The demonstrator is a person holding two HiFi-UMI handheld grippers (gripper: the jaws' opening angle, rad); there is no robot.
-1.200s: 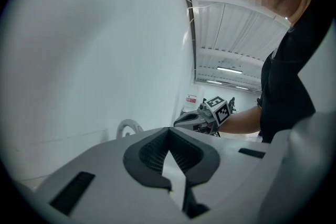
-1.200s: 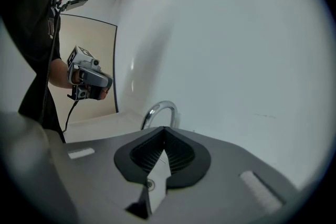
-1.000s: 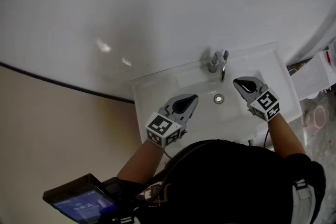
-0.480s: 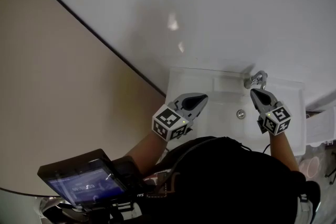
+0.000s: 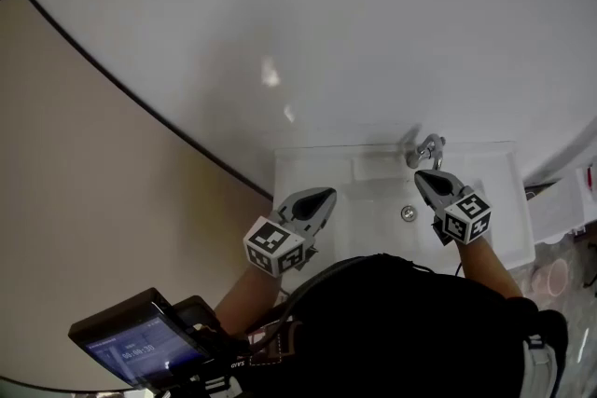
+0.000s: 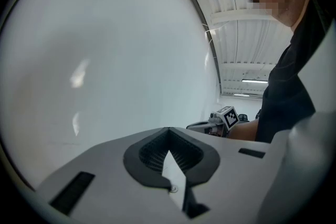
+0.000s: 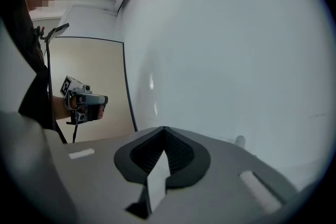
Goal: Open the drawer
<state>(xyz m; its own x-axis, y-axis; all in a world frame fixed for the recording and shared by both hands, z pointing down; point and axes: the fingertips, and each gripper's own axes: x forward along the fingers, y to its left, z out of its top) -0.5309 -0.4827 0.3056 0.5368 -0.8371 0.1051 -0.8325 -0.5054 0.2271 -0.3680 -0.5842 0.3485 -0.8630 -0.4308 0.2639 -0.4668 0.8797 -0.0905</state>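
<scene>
Black fabric of the person's garment [image 5: 410, 322] along the bottom of the head view, nearest the camera. Dark handheld device with lit blue screen [image 5: 140, 348] at lower left.

Just beyond, both forearms raised over a white basin [image 5: 508, 200]:
- Left gripper [image 6: 168, 130]: grey body, ribbed dark pads, marker cube [image 5: 273, 245] at the rear. Jaws closed tip to tip, nothing between them. Held over the basin's left rim, pointed toward the wall.
- Right gripper [image 7: 164, 131]: same build, marker cube [image 5: 467, 217] at the rear. Jaws closed tip to tip, nothing held. Held over the bowl, just short of the faucet [image 5: 427, 147], apart from it.

Round metal drain [image 5: 409, 213] between the two grippers, in the bowl floor. Chrome faucet on the basin's back ledge.

Behind the basin, glossy white wall [image 5: 326, 14] with two small light reflections. To the left, matt beige panel [image 5: 84, 200], separated from the white by a thin dark line.

Drawer: shown by no view; front, handle and position impossible to tell.
</scene>
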